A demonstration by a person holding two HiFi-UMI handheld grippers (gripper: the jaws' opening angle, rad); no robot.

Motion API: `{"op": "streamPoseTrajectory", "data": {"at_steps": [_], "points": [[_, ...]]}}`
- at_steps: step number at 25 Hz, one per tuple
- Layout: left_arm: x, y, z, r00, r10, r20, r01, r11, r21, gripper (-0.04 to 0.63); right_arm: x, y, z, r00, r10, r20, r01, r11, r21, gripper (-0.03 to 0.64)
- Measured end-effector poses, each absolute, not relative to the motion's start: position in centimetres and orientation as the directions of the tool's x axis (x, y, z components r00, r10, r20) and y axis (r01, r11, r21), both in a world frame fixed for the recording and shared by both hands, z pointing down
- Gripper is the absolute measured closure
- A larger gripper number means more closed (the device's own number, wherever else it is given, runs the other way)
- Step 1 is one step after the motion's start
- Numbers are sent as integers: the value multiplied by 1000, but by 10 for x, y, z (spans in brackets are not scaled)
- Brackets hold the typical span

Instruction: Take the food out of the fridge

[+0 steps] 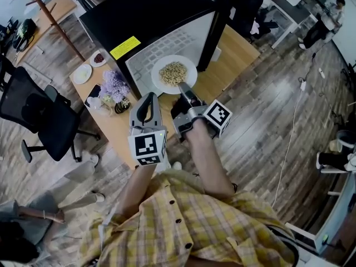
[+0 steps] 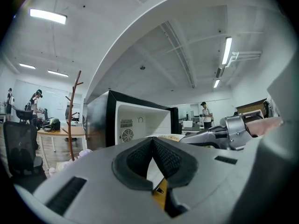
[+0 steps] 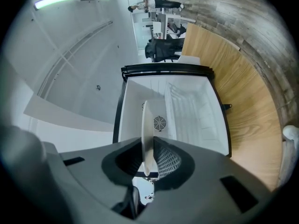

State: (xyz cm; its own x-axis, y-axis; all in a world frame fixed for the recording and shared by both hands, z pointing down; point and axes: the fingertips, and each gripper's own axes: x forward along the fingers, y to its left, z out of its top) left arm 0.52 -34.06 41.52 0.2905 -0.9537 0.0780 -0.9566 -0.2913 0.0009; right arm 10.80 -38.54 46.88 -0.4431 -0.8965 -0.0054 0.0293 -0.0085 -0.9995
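The black fridge [image 1: 139, 15] stands open on the wooden table [image 1: 236, 57], showing its white inside [image 3: 187, 111]. In front of that opening is a white plate [image 1: 161, 85] heaped with pale beige food [image 1: 173, 72]. My right gripper [image 1: 183, 88] is shut on the plate's near rim. In the right gripper view the plate [image 3: 145, 134] shows edge-on between the pads of my right gripper [image 3: 146, 160]. My left gripper [image 1: 147, 102] hangs lower left of the plate, apart from it, shut with nothing in it. The left gripper view has the fridge [image 2: 100, 120] ahead of my left gripper [image 2: 153, 143].
The black fridge door [image 1: 219, 21] stands open on the right. Purple flowers [image 1: 114, 82], a small plate [image 1: 82, 73] and a dish [image 1: 99, 58] lie at the table's left end. A black office chair [image 1: 33, 115] and a wooden coat stand [image 1: 50, 13] are further left.
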Motion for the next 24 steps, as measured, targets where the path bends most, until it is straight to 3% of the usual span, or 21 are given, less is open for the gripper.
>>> {"op": "streamPoseTrajectory", "data": {"at_steps": [24], "points": [[10,-311,412,315,-947,71,-949,-314,15,588,110,-348,464,-430,-903,-3,20,-6,-1000,558]]}}
